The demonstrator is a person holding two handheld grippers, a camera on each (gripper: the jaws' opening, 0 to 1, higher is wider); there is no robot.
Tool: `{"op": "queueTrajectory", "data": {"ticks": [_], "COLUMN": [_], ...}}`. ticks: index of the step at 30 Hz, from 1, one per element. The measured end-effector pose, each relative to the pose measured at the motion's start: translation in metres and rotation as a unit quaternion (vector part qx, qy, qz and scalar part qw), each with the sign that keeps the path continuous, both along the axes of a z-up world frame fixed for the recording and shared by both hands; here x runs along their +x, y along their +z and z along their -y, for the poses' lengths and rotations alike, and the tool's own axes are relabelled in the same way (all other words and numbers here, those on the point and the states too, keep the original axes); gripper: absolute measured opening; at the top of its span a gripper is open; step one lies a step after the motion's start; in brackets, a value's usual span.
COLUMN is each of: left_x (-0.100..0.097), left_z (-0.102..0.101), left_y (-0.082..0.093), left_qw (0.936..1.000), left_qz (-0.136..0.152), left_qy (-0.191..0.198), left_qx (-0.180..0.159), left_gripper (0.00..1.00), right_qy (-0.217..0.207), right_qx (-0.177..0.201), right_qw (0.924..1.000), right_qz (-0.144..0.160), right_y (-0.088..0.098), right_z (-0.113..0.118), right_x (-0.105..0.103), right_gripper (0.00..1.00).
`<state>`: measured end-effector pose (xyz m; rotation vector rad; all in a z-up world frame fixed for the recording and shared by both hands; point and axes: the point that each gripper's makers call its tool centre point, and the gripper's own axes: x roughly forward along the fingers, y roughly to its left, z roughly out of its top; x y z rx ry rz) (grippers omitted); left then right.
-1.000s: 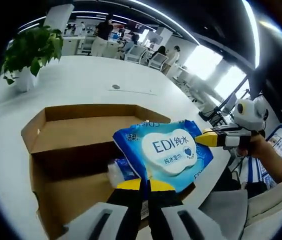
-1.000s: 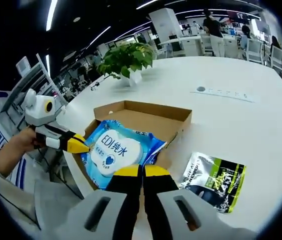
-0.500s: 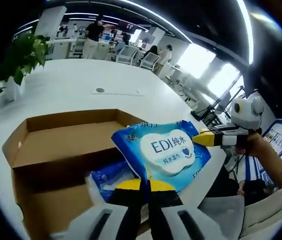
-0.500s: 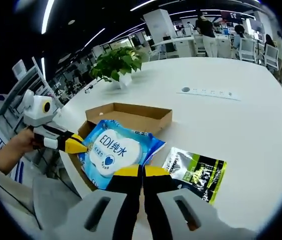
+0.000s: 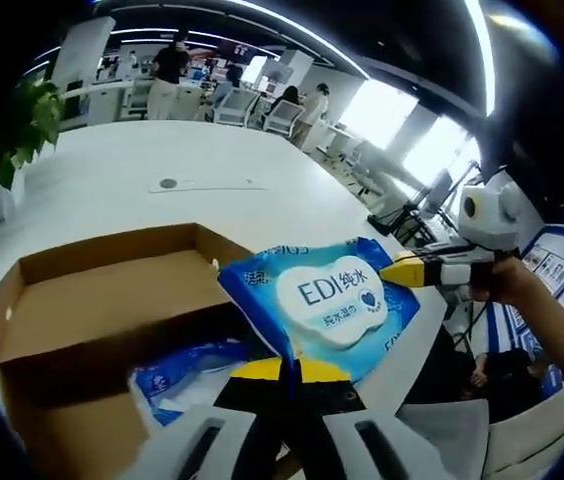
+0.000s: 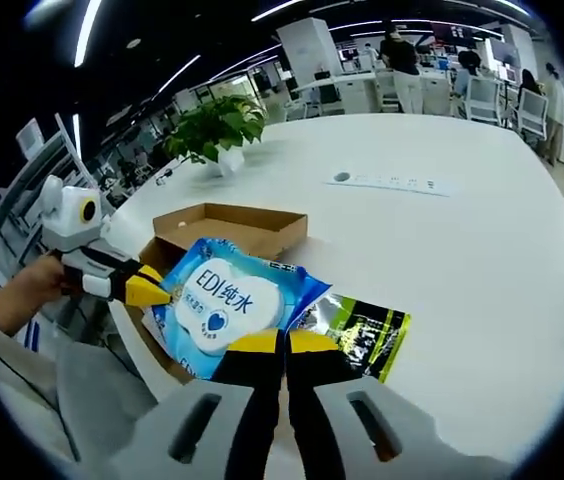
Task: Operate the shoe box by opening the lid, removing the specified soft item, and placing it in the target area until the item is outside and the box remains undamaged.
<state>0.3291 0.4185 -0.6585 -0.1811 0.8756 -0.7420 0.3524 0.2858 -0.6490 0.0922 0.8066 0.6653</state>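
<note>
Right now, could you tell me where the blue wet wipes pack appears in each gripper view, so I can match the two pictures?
Left gripper view: the wet wipes pack sits centre-right, just above the jaws, over the open shoe box.
Right gripper view: the pack sits left of centre, above the jaws.
Shared landmark: the potted plant on the white table.

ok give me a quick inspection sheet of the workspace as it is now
surface: white table, wide and round-edged.
job's things: open cardboard shoe box; blue EDI wet wipes pack held above it; a second blue pack inside the box.
clutter: black and green pouch beside the box; potted plant.
grippers: left gripper and right gripper both shut on the wipes pack.
cables: nothing seen.
surroundings: open office, people standing at the desks.
</note>
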Motion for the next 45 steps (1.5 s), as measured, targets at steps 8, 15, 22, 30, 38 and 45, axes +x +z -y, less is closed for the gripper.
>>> {"op": "queueTrajectory", "data": {"ticks": [8,15,22,30,38,45], "left_x": [0.002,0.005,0.014,0.027,0.035,0.041], "left_z": [0.026,0.044,0.056,0.062,0.063,0.06], "left_y": [-0.009,-0.015,-0.027,-0.037,-0.05,-0.059], "left_qw": [0.9997,0.9991,0.998,0.9962,0.9934,0.9898], "left_qz": [-0.003,-0.006,-0.016,-0.02,-0.022,-0.018], "left_qy": [-0.024,-0.041,-0.056,-0.067,-0.078,-0.089], "left_qx": [0.002,0.008,0.026,0.051,0.081,0.11], "left_gripper": [0.01,0.01,0.01,0.01,0.01,0.01], "right_qy": [-0.017,-0.027,-0.037,-0.038,-0.037,-0.038], "right_qx": [-0.01,-0.016,-0.024,-0.038,-0.052,-0.063], "right_qw": [0.9998,0.9994,0.9987,0.9983,0.9974,0.9966], "right_qz": [-0.007,-0.012,-0.025,-0.025,-0.032,-0.038], "right_y": [-0.007,-0.015,-0.034,-0.055,-0.075,-0.094], "right_z": [0.028,0.044,0.055,0.059,0.058,0.053], "right_x": [0.0,0.002,0.011,0.027,0.038,0.046], "right_gripper": [0.0,0.0,0.0,0.0,0.0,0.0]}}
